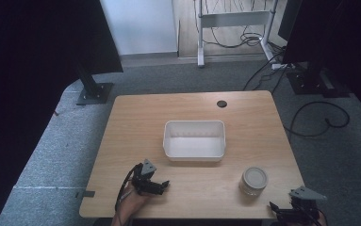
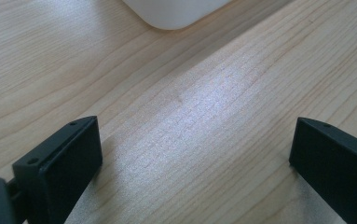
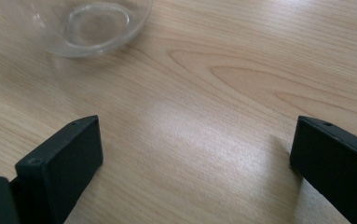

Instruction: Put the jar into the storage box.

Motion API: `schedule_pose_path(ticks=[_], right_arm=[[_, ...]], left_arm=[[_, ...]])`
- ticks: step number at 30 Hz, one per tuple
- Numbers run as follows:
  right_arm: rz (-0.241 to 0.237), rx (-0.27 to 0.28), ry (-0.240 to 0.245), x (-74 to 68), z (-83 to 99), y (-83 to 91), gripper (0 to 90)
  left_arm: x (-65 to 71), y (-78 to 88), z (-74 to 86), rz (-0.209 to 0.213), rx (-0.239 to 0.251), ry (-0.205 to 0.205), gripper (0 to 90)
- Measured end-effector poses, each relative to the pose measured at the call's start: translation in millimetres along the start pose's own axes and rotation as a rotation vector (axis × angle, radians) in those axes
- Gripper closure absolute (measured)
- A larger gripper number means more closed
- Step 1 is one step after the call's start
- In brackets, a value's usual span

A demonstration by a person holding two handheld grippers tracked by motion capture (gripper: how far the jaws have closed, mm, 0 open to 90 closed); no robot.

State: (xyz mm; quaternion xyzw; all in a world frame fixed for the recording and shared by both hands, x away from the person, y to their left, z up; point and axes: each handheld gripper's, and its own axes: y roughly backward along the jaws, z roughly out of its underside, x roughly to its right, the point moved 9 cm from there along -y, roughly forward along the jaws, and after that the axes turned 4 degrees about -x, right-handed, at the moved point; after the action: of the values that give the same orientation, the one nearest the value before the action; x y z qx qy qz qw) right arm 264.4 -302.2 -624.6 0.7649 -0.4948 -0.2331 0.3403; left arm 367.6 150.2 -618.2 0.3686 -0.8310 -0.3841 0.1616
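A white rectangular tub sits empty in the middle of the wooden table. A clear glass jar with a pale lid stands at the front right. My left gripper rests low over the table's front left, held by a hand, its jaws wide apart with only bare wood between them; a corner of the tub lies ahead of it. My right gripper sits at the front right corner, open over bare wood, with the jar's glass base just ahead to its left.
A round cable hole is set near the table's far edge. Dark stands and a black panel flank the table on grey carpet. Cables trail on the floor to the right, and a white desk frame stands behind.
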Motion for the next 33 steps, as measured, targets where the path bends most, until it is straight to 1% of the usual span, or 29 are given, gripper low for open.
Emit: schedule_pose_path(ticks=[3, 7, 21, 27, 28, 33], right_arm=[[0.008, 0.004, -0.01, 0.0, 1.4, 1.1, 2.0], [0.013, -0.006, -0.015, 0.4, 3.1, 2.7, 1.6], [0.013, -0.021, -0.013, -0.3, 2.8, 2.2, 0.4], [-0.004, -0.033, 0.006, -4.0, 2.6, 2.5, 0.9], [-0.01, -0.033, 0.007, -5.4, 2.0, 2.6, 2.1], [-0.018, -0.013, 0.003, -7.6, -2.3, 5.7, 3.3]], left_arm=[[0.0, 0.1, 0.2, 0.0, 0.0, 0.0, 2.1], [0.1, 0.0, 0.2, 0.001, -0.002, -0.003, 1.7], [0.1, -0.1, 0.2, 0.001, -0.002, -0.003, 1.6], [0.1, -0.2, 0.1, 0.002, -0.002, -0.005, 1.3], [0.2, -0.2, 0.1, 0.002, -0.002, -0.005, 1.3], [0.2, -0.2, 0.1, 0.002, -0.002, -0.005, 1.3]])
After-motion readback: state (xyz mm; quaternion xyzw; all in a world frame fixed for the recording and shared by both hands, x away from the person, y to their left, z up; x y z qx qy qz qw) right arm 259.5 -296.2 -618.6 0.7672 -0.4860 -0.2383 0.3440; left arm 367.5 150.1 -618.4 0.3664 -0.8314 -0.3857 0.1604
